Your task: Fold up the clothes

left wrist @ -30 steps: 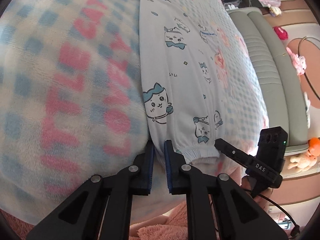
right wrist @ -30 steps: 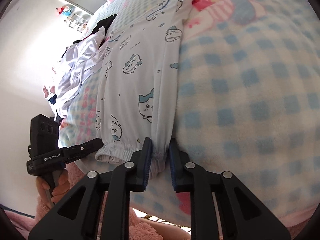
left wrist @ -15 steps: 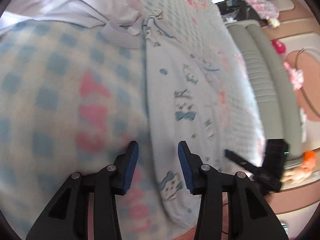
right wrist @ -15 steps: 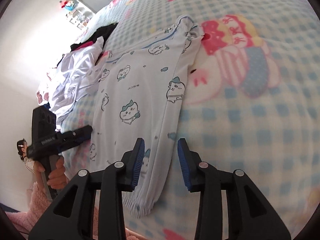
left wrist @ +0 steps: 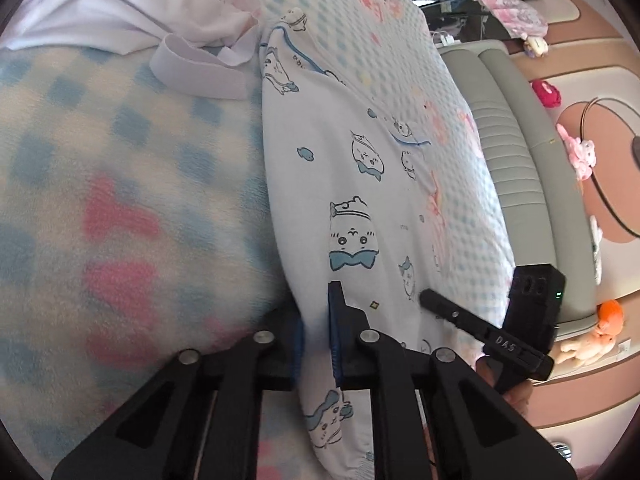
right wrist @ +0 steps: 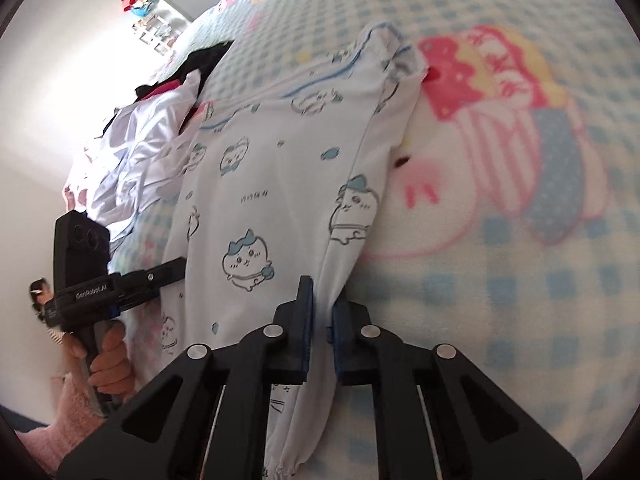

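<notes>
Left gripper (left wrist: 316, 328) and right gripper (right wrist: 320, 322) are each pinching opposite long edges of the printed pyjama trousers (right wrist: 280, 184), which are running lengthwise straight ahead on the bed (right wrist: 500, 280).

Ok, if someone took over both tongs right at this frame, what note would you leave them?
Left tongs: shut on the left long edge of the white cartoon-print pyjama trousers, partway up from the cuff.
Right tongs: shut on the opposite long edge of the same trousers.
The trousers lie flat and lengthwise on the blue-checked fleece blanket, elastic cuff nearest the tongs. A pile of white clothes sits beside them, unfolded.
Done: trousers laid out, both edges gripped.
Left: probably lift and carry the near end over towards the far end, flatten, then take the next piece.
</notes>
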The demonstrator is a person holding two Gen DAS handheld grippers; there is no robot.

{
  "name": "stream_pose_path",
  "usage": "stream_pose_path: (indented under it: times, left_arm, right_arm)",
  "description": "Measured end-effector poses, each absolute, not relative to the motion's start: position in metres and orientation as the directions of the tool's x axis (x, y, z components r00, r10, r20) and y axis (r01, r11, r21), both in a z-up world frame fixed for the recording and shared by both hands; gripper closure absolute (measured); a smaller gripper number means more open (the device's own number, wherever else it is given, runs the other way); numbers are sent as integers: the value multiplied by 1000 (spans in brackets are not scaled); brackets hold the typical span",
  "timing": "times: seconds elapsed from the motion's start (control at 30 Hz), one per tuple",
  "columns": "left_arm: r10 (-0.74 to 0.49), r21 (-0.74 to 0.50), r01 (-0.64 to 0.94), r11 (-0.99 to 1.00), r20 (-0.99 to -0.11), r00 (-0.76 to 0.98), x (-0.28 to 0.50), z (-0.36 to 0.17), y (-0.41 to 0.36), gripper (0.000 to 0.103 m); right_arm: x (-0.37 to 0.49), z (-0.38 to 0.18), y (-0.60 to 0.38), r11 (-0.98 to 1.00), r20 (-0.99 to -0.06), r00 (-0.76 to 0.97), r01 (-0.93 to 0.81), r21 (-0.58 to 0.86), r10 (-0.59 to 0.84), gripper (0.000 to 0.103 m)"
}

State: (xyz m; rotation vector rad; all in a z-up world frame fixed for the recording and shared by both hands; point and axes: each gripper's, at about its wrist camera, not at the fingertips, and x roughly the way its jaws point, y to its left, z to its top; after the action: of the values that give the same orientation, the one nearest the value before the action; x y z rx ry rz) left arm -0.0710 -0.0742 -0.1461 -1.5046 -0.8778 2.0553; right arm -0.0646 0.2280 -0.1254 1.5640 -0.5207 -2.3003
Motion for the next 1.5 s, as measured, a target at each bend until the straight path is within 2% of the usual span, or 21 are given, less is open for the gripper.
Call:
stream_pose_path:
  times: [0.2,0.3,0.37,0.43,0.47,0.5,0.53,0.57,0.67,0.7,0.73,0.77,0.8,0.87,0.9,0.93,1.03,1.2,1.3,1.43,1.5]
  left_arm:
    - [593,-631,11,-776,-735,-329,-67,-135,-85,96]
    - [604,-647,43,-761,-732,-316,-66,-143,-95,96]
    - [633,-679,50,-733,-707,-316,-62,-145,-94,95]
    - [664,-712,52,-700,-676,-318,-57,-146,-91,88]
    - [679,-728,53,-683,-660,-320,-55,-147,-90,75]
    - [694,-744,54,-666,-644,-321,-53,-148,-88,64]
    - [708,-760,56,-648,-628,-323,-50,-148,-87,60]
    - [722,-775,57,-630,-611,-324,-48,-149,-85,57]
    - [743,-790,52,-611,-596,-305,-39,-152,-72,57]
    - [736,-780,46,-624,-607,-300,-37,-152,-68,59]
    - [729,-771,40,-636,-617,-294,-34,-153,-63,59]
    - [722,-761,34,-648,-628,-289,-32,-153,-58,63]
    - [715,-751,27,-660,-639,-284,-29,-153,-54,76]
    - [694,-728,23,-685,-663,-281,-25,-152,-49,90]
    - [677,-713,30,-700,-677,-287,-23,-150,-51,95]
    - [663,-700,29,-714,-688,-295,-21,-147,-53,96]
    - [601,-635,11,-772,-735,-314,-13,-134,-55,98]
    - [526,-557,28,-830,-799,-290,-7,-135,-63,98]
    - [544,-577,44,-816,-790,-283,-3,-136,-74,97]
    - [537,-565,-10,-825,-779,-324,-1,-117,-81,95]
    - [560,-584,-52,-810,-746,-361,-5,-105,-79,89]
  right_arm:
    - [-58,-114,237,-926,-843,-402,35,377,-359,99]
    - [-59,-119,249,-944,-867,-399,-13,331,-298,100]
    - [-57,-123,258,-935,-867,-389,-33,353,-313,99]
    - [-54,-124,266,-888,-827,-377,-27,459,-417,97]
    - [-51,-123,268,-864,-805,-379,-24,502,-457,96]
    - [-49,-122,270,-841,-783,-378,-19,540,-494,92]
    - [-47,-121,269,-821,-765,-373,-13,570,-525,80]
    - [-45,-120,267,-802,-748,-366,-7,597,-554,77]
    - [-40,-122,255,-773,-727,-326,21,634,-605,71]
    - [-39,-125,249,-775,-731,-313,25,632,-606,63]
    - [-38,-129,244,-778,-737,-299,28,628,-606,59]
    - [-36,-134,240,-785,-749,-282,28,618,-600,59]
    - [-35,-138,235,-794,-760,-269,31,607,-592,59]
    - [-30,-139,225,-824,-786,-274,48,564,-554,70]
    - [-29,-138,221,-841,-800,-280,55,539,-531,84]
    - [-29,-137,218,-855,-812,-287,55,516,-508,94]
    - [-25,-131,222,-874,-823,-314,55,482,-474,96]
    - [-19,-127,224,-922,-863,-335,52,384,-379,97]
    - [-14,-126,227,-924,-866,-330,55,379,-375,97]
    - [-9,-110,236,-904,-839,-348,75,420,-418,95]
    - [-12,-99,240,-893,-814,-379,84,443,-440,91]
